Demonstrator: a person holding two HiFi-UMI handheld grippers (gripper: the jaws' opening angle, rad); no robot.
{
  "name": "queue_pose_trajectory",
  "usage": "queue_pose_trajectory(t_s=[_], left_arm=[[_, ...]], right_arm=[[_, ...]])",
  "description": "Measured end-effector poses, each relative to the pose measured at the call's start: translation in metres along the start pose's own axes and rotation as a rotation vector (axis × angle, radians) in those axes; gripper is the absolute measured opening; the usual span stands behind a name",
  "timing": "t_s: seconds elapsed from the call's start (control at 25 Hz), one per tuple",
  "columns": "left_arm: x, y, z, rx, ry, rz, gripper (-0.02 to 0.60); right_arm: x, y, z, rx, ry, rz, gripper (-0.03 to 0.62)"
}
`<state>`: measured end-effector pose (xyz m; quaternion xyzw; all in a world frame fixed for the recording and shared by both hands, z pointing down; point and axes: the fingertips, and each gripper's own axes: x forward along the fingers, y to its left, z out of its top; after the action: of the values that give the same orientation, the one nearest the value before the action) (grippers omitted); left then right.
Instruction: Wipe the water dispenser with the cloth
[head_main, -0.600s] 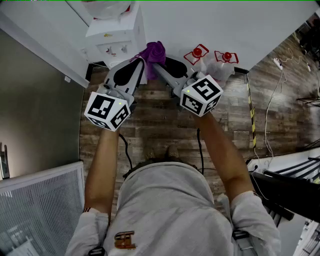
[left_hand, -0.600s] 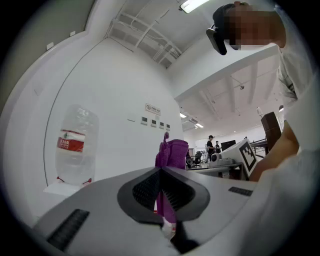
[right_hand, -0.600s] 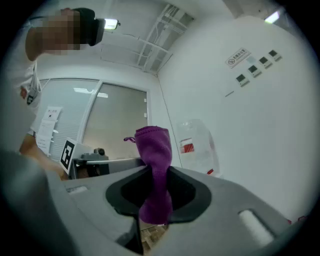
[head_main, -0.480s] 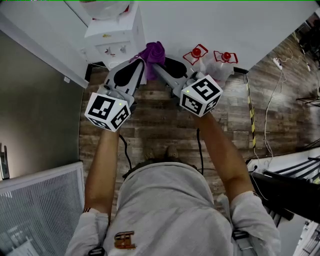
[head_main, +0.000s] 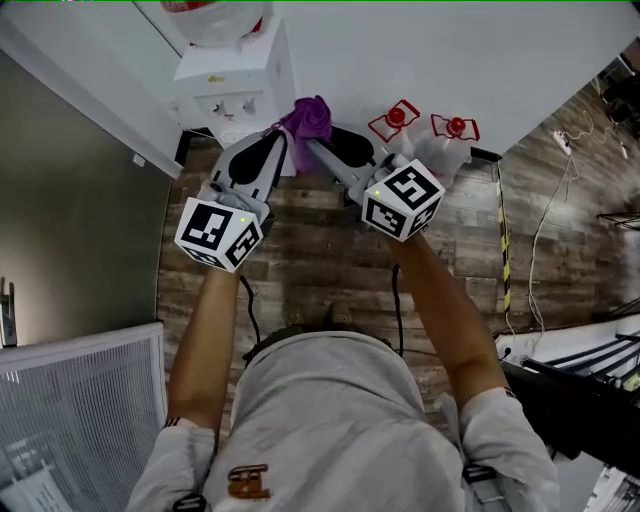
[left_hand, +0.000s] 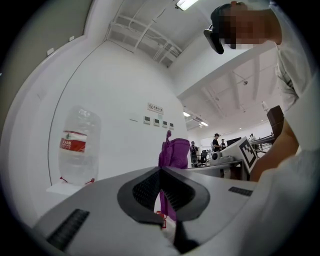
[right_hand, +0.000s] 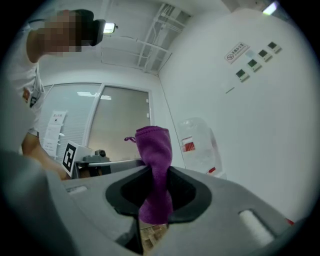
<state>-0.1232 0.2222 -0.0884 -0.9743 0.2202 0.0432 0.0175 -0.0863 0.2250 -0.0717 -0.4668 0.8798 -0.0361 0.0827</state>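
The white water dispenser (head_main: 238, 78) stands against the wall at the top left, with its clear bottle (head_main: 214, 14) on top. My right gripper (head_main: 312, 142) is shut on the purple cloth (head_main: 309, 116), which bunches upright above the jaws just right of the dispenser's front. In the right gripper view the cloth (right_hand: 155, 150) stands between the closed jaws of the right gripper (right_hand: 157, 172), with the bottle (right_hand: 198, 148) behind. My left gripper (head_main: 281, 138) is shut beside the cloth. In its own view the left gripper (left_hand: 161, 171) holds nothing; the cloth (left_hand: 176, 152) hangs just beyond, and the bottle (left_hand: 77, 145) is at left.
Two red-handled items (head_main: 397, 117) (head_main: 455, 127) and a clear plastic bag lie on the wood floor by the wall. Cables (head_main: 545, 200) and a yellow-black strip (head_main: 503, 232) run at right. A grey wall (head_main: 70, 230) and a slatted panel (head_main: 90, 400) are at left.
Both grippers and the cloth keep almost the same pose near the dispenser; the head view has only shifted a little.
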Motion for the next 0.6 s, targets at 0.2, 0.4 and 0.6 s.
queue_pose_trajectory(t_s=[0.2, 0.4, 0.6], left_arm=[[0.007, 0.000, -0.011, 0.008, 0.024, 0.045, -0.002], [0.013, 0.002, -0.016, 0.005, 0.024, 0.083, -0.002], [0.019, 0.023, -0.029, -0.010, 0.027, 0.115, -0.002]], right_arm=[[-0.009, -0.012, -0.003, 0.004, 0.006, 0.024, 0.095], [-0.011, -0.027, -0.008, -0.016, 0.030, 0.047, 0.095], [0.000, -0.048, -0.019, -0.012, 0.042, 0.041, 0.096]])
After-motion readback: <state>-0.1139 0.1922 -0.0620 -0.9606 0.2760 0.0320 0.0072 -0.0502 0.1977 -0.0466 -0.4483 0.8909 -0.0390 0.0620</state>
